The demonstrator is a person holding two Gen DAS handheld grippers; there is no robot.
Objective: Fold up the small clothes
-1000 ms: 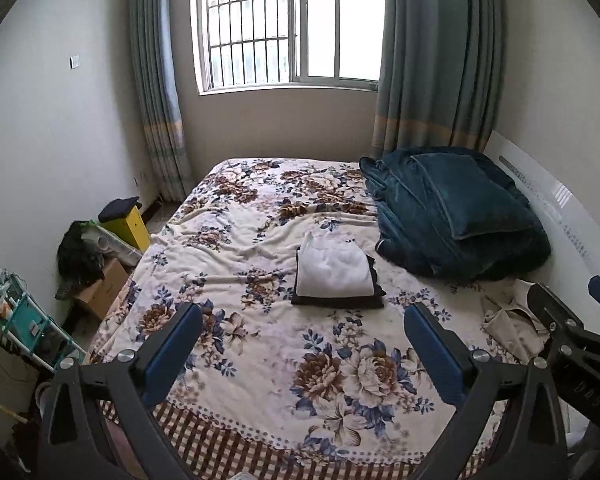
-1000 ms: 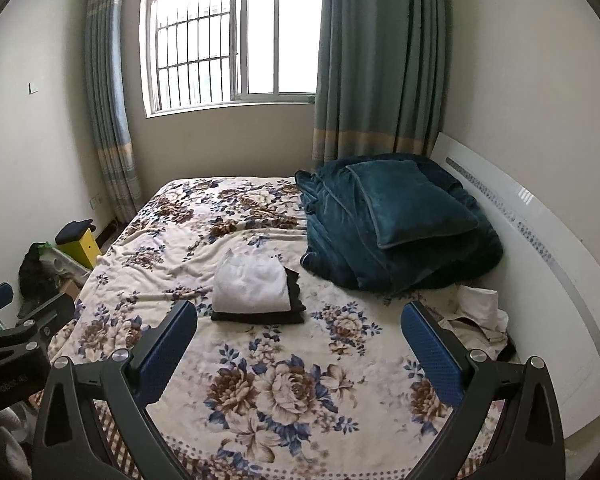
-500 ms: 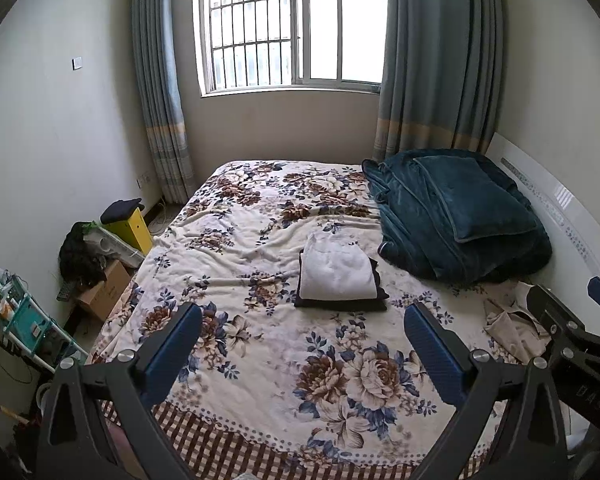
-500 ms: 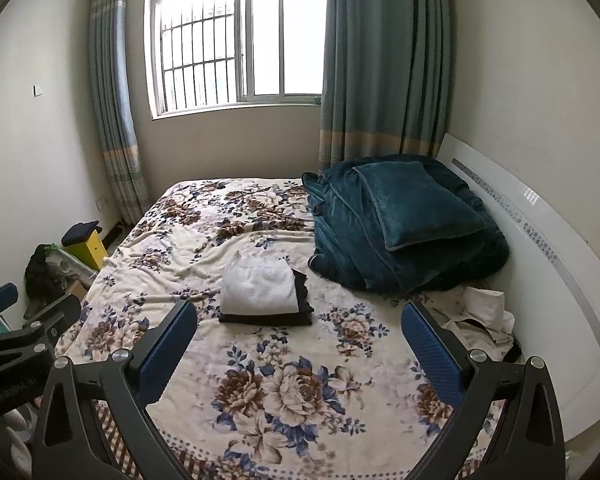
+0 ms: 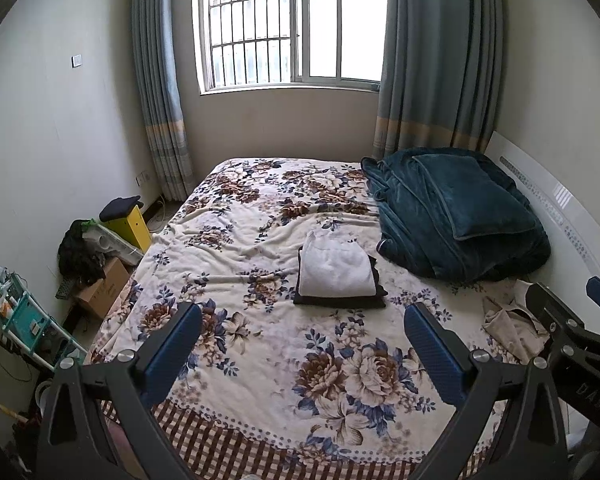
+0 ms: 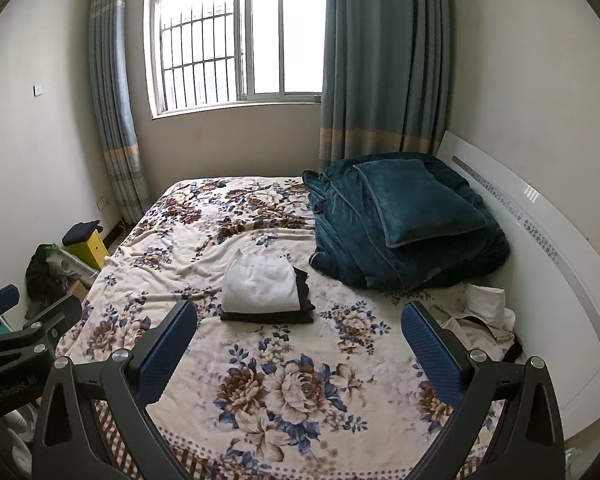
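A folded white garment (image 5: 335, 269) lies on top of a folded black garment (image 5: 340, 300) in the middle of the floral bed (image 5: 260, 340); the stack also shows in the right wrist view (image 6: 260, 286). A crumpled beige and white garment (image 5: 512, 326) lies at the bed's right edge, also in the right wrist view (image 6: 482, 316). My left gripper (image 5: 304, 344) is open and empty, held back over the bed's near end. My right gripper (image 6: 298, 340) is open and empty, likewise well short of the stack.
A teal blanket with a pillow (image 5: 460, 216) is piled at the right by the white headboard (image 6: 540, 240). On the floor at the left are a yellow box (image 5: 130, 226), a cardboard box (image 5: 102, 288) and a small shelf (image 5: 24, 320). A window (image 5: 292, 24) is behind.
Both grippers have drawn back and risen a little, so the bed and stack look slightly farther away. The jaws stay open. The clothes have not moved.
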